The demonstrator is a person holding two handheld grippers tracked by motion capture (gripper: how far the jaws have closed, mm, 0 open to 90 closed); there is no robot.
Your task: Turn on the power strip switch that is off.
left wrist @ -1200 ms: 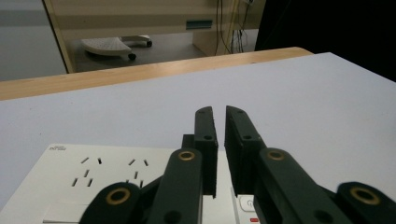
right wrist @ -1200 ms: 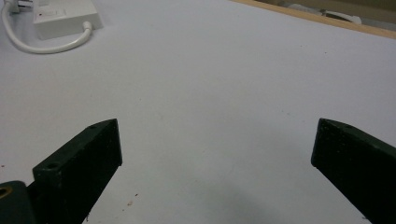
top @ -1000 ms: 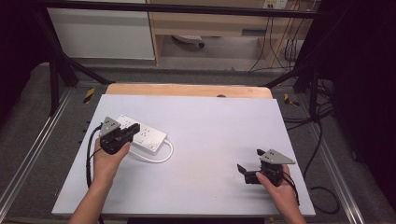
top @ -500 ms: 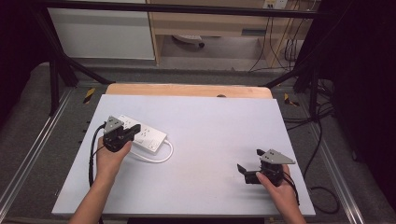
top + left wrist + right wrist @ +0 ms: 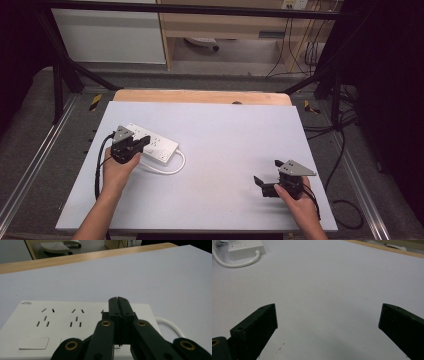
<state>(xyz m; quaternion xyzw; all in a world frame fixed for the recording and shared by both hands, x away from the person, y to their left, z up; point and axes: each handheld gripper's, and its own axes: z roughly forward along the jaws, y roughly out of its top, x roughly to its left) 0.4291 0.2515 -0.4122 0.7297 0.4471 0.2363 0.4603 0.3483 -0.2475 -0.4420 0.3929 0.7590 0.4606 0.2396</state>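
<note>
Power strip lies at the high view's left on the white table. Left gripper, hovering over its switch end, has just clenched with nothing between its jaws, likely ready to press. Right gripper rests released, lower right.

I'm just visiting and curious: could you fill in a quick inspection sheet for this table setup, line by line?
Surface: pale grey table, wooden strip along the far edge.
Job's things: white power strip lying flat, sockets up.
Clutter: nothing seen.
Grippers: left gripper shut, nothing between its jaws, over the strip; right gripper open, over bare table.
Cables: white cord looping from the strip; black cable trailing from the left gripper.
Surroundings: black frame, cabinets, floor wires behind.
</note>
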